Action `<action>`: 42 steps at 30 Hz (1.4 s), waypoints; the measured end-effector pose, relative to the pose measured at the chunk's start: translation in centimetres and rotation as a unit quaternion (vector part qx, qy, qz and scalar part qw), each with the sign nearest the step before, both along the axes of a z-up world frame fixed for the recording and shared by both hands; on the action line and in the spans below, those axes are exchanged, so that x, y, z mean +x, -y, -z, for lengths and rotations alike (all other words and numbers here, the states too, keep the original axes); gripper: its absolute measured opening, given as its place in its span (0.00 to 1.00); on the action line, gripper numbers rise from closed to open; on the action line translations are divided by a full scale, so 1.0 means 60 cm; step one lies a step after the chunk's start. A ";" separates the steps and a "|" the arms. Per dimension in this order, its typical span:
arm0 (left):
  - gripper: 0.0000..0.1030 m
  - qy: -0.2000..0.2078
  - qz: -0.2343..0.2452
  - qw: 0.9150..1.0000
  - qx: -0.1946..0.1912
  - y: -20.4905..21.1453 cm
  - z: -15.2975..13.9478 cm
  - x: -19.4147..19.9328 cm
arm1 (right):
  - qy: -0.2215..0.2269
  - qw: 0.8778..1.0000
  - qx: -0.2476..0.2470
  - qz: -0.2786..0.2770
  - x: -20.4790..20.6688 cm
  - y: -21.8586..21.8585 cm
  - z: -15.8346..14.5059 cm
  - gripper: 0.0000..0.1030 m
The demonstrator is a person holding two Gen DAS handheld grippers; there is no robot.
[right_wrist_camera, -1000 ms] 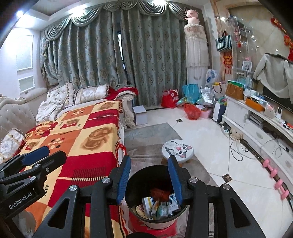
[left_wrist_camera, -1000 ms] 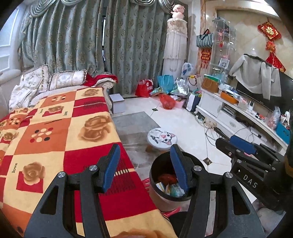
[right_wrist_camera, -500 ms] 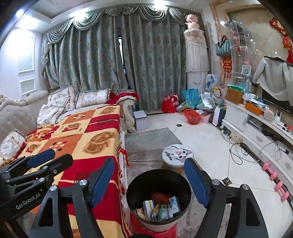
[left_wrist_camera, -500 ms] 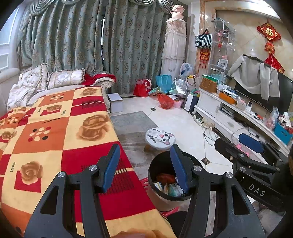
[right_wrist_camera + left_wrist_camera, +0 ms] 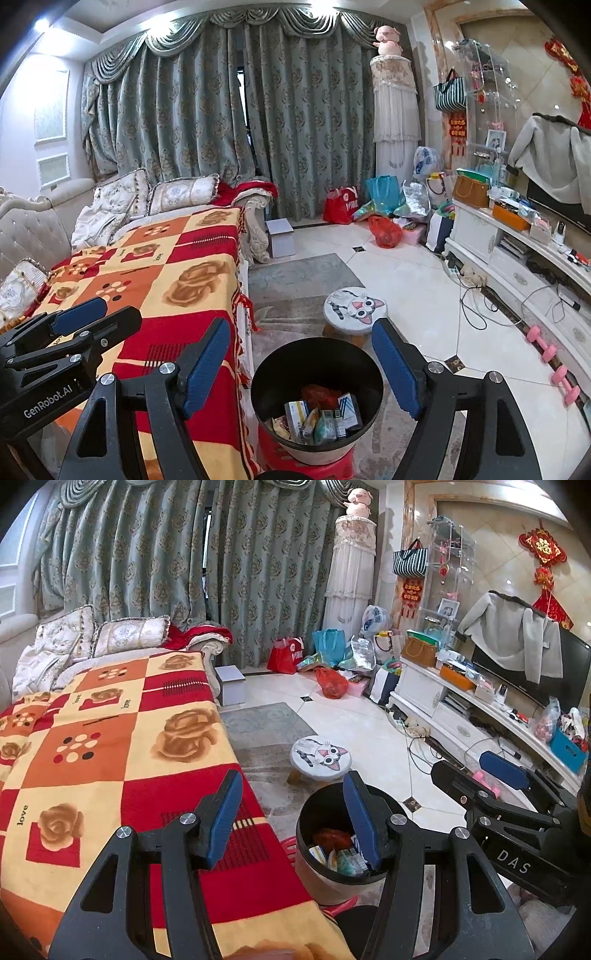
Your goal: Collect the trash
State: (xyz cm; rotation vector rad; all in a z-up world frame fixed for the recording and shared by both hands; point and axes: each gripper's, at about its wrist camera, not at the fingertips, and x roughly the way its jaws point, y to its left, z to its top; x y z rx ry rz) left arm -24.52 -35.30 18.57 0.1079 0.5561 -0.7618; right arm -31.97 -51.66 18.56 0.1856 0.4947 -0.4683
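Note:
A black trash bin (image 5: 317, 358) stands on a red plastic stool (image 5: 310, 465) beside the sofa. It holds small boxes and wrappers (image 5: 321, 410). My right gripper (image 5: 301, 325) hangs just above the bin's mouth, open wide, with nothing between its blue pads. My left gripper (image 5: 291, 775) is over the sofa's edge to the left of the bin (image 5: 314, 812), open about halfway and empty. Each gripper shows in the other's view: the right gripper (image 5: 469, 770) at the right edge, the left gripper (image 5: 103, 317) at the lower left.
A red, orange and cream blanket (image 5: 110, 757) covers the sofa on the left. A small cat-face stool (image 5: 354, 306) stands just behind the bin on a grey rug. Pink dumbbells (image 5: 546, 350) lie by the white TV cabinet (image 5: 517, 266). Bags are heaped by the curtain.
The right gripper's jaws have spread from narrow to wide above the bin. The left gripper has kept its place and its opening.

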 end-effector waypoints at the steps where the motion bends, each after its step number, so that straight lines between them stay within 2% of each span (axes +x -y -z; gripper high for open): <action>1: 0.54 0.000 0.000 1.000 0.000 0.000 0.000 0.000 | 0.000 1.000 0.000 0.001 -0.001 0.001 0.001 0.75; 42: 0.54 -0.023 0.004 1.000 0.002 0.018 0.024 -0.037 | -0.020 1.000 0.007 0.002 0.005 0.009 0.012 0.77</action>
